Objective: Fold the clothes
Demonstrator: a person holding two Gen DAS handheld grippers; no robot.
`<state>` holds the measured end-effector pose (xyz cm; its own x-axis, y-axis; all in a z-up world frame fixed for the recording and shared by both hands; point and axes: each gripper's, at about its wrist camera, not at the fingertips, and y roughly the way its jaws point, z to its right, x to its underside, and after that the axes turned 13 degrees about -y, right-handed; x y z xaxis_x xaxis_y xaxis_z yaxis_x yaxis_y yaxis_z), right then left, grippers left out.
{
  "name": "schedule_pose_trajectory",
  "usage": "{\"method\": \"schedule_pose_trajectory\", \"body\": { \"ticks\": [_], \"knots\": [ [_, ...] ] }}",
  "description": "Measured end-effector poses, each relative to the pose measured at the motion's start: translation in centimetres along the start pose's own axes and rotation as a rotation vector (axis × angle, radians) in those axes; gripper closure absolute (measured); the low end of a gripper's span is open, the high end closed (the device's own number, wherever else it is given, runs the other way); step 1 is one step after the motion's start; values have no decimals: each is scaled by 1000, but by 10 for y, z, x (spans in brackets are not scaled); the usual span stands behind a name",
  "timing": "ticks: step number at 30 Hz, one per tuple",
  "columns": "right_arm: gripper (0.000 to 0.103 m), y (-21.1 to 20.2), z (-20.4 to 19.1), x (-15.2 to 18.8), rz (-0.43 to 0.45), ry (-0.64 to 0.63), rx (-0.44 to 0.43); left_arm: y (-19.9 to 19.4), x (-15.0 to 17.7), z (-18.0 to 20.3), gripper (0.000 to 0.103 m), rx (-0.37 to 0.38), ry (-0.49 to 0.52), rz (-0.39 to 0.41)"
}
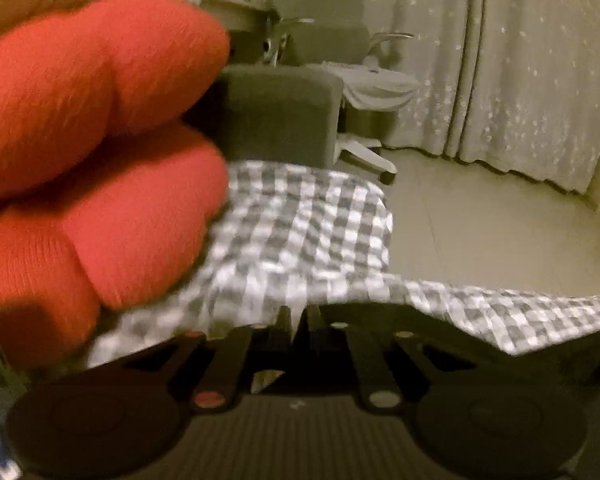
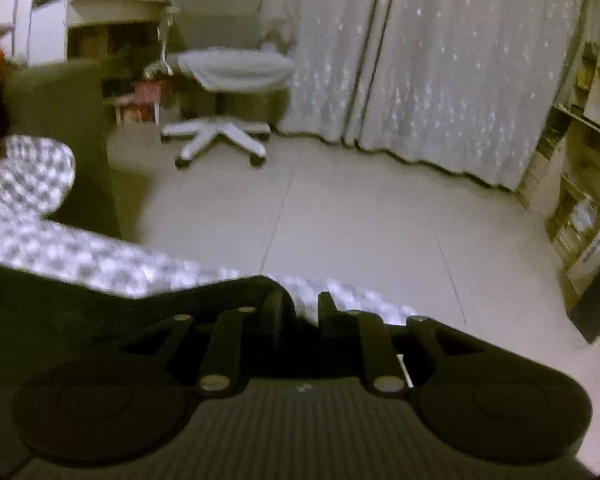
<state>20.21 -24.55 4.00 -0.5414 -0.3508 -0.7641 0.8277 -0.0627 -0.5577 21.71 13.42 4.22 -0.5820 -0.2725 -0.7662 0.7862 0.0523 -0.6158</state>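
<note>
Left gripper (image 1: 298,312): black two-finger tool at the bottom of the left wrist view, jaws drawn together, pinching the near edge of the grey-and-white checked cloth garment (image 1: 300,232).
Right gripper (image 2: 300,304): same black tool in the right wrist view, fingers a narrow gap apart with the checked fabric lying between them; whether the pads press on it cannot be told.
Checked garment: held up off the floor, stretched between the two grippers; in the left view it spreads forward and sags from the pinched edge, with one edge running off to the right; in the right view (image 2: 32,216) it trails away to the left in a rumpled band.
Red knitted fabric (image 1: 100,152): thick ribbed folds filling the left side of the left view, close to the lens, blurred, just beside the checked garment.
Dark grey upholstered block (image 1: 276,112): behind the garment, likely a sofa arm.
Pale tiled floor (image 2: 360,220): open stretch beyond the cloth.
White swivel office chair (image 2: 224,80): on a five-star wheeled base, standing past the floor.
Light star-speckled curtains (image 2: 460,72): hanging to the floor at the back.
Shelving unit (image 2: 580,184): at the right edge, contents too blurred to name.
</note>
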Motion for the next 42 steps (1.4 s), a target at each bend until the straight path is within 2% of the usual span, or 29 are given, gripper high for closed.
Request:
{"method": "schedule_pose_trajectory", "body": {
  "ticks": [3,6,8,11,12,13,16,18,19,21,22,24,25,26,28,29,31,32,36,39,42],
  "knots": [
    [96,-4,-3,-10,17,-31,-1,7,-3,10,102,15,38,-4],
    [97,0,-4,-11,-2,-73,16,8,-6,7,102,21,32,-5],
    [99,12,4,-7,-46,-66,47,6,-11,-1,102,18,25,6],
    [99,31,24,-2,-135,33,84,4,-16,-7,102,13,45,1],
    [99,32,25,0,-133,23,73,3,-15,-6,101,43,66,-29],
    [95,25,18,0,-102,-37,0,-1,-13,-5,100,80,92,-51],
    [86,7,-1,2,-8,-222,-215,-19,-5,1,90,173,176,-32],
    [73,-6,-20,1,41,-371,-233,-25,1,10,84,251,226,-44],
    [72,-9,-29,0,56,-410,-244,-27,5,18,79,286,270,-49],
    [72,-11,-44,2,54,-471,-338,-30,17,37,68,307,393,-35],
    [72,-12,-54,5,68,-526,-344,-30,24,49,63,308,468,-24],
    [72,-11,-68,5,100,-593,-324,-20,31,66,62,304,530,-26],
    [72,-10,-74,2,115,-605,-303,-15,35,75,64,302,561,-27],
    [73,-7,-77,-3,116,-570,-308,-11,38,84,79,299,591,-28],
    [76,-3,-81,-11,126,-545,-326,-1,43,97,102,305,635,-44],
    [84,-1,-85,-11,126,-579,-335,3,45,101,103,313,649,-59],
    [89,2,-85,-10,117,-619,-354,8,44,103,103,305,646,-55],
    [93,6,-79,-12,110,-597,-354,10,40,100,103,281,615,-45],
    [95,12,-54,-24,133,-436,-326,19,20,93,103,205,486,5],
    [95,9,-54,-30,146,-398,-265,24,5,92,103,170,406,42],
    [95,8,-57,-37,130,-399,-214,20,-2,94,103,223,372,48]
  ]
}}
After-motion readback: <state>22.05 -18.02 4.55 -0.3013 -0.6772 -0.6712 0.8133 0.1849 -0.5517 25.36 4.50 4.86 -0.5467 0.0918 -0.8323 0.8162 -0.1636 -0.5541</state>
